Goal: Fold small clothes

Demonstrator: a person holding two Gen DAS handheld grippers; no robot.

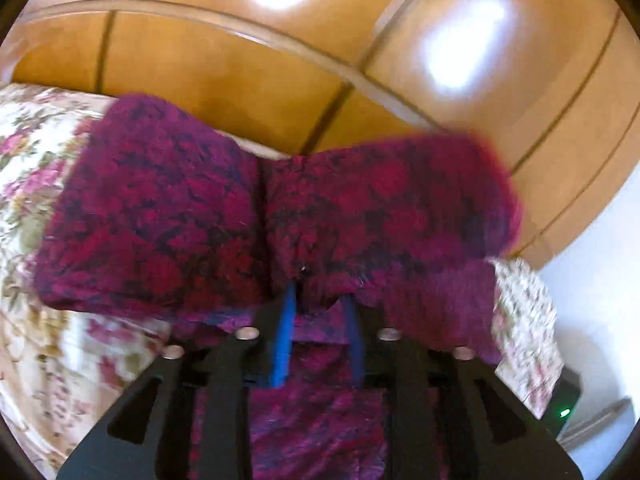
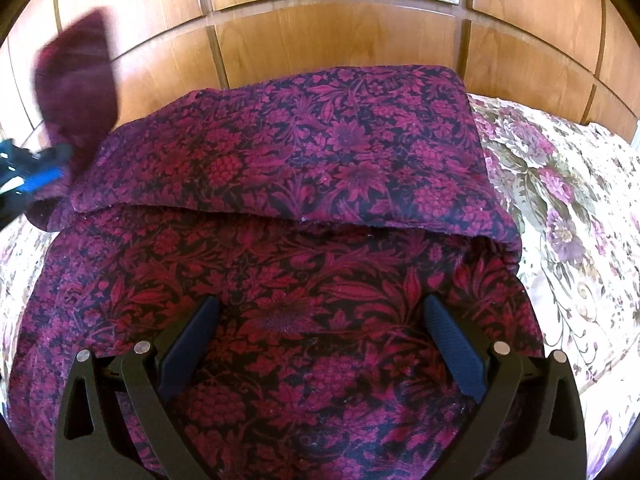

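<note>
- While one fold is already laid across the far part of the purple floral garment [image 2: 304,152], which lies on the bed [image 2: 568,208], the folding is judged as about half done.
- A side flap [image 1: 280,208] is held up by the left tongs [image 1: 320,304], which are clamped on it.
- The right tongs [image 2: 320,344] are kept wide apart above the cloth, with nothing gripped.
- The lifted flap is not yet laid down.

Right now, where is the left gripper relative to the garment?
In the right wrist view the left gripper is at the far left edge, its fingers pinching the lifted corner of the magenta floral garment, which lies on the flowered bedspread.
</note>
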